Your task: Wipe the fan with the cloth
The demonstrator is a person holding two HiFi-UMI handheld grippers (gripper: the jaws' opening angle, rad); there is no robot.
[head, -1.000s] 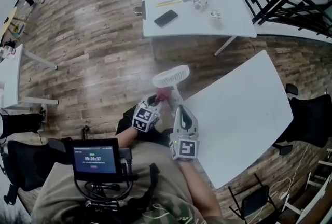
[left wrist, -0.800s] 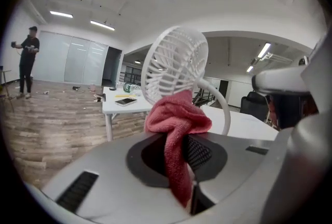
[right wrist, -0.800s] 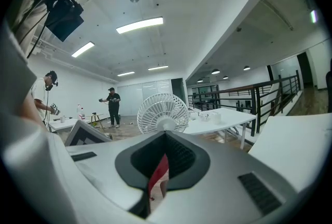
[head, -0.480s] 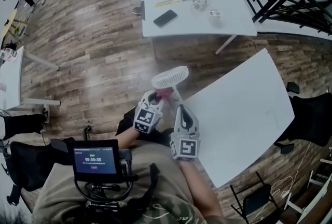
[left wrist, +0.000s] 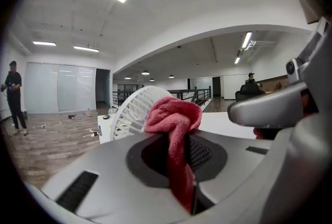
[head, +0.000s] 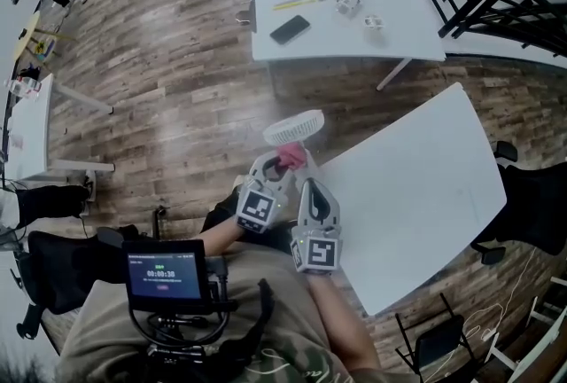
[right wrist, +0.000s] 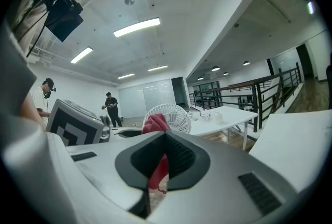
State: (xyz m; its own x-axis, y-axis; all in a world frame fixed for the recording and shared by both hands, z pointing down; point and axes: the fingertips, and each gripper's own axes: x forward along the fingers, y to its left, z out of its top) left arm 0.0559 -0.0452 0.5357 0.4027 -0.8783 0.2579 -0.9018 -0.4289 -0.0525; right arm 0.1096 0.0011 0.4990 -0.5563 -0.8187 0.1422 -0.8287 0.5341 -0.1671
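The left gripper (head: 276, 170), fingers clamped on the red cloth (head: 293, 157), has risen up to the fan (head: 294, 126), so wiping can probably begin. The right gripper (head: 313, 191) is near the fan, fingers together.

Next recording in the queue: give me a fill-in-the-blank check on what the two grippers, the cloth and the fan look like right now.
1. The cloth pinched in the left gripper is ___ in colour.
2. The fan has a round grille that is ___.
3. The right gripper has its jaws ___.
4. On the far table, the flat black thing is a ___.
Missing words: red; white; shut; phone.
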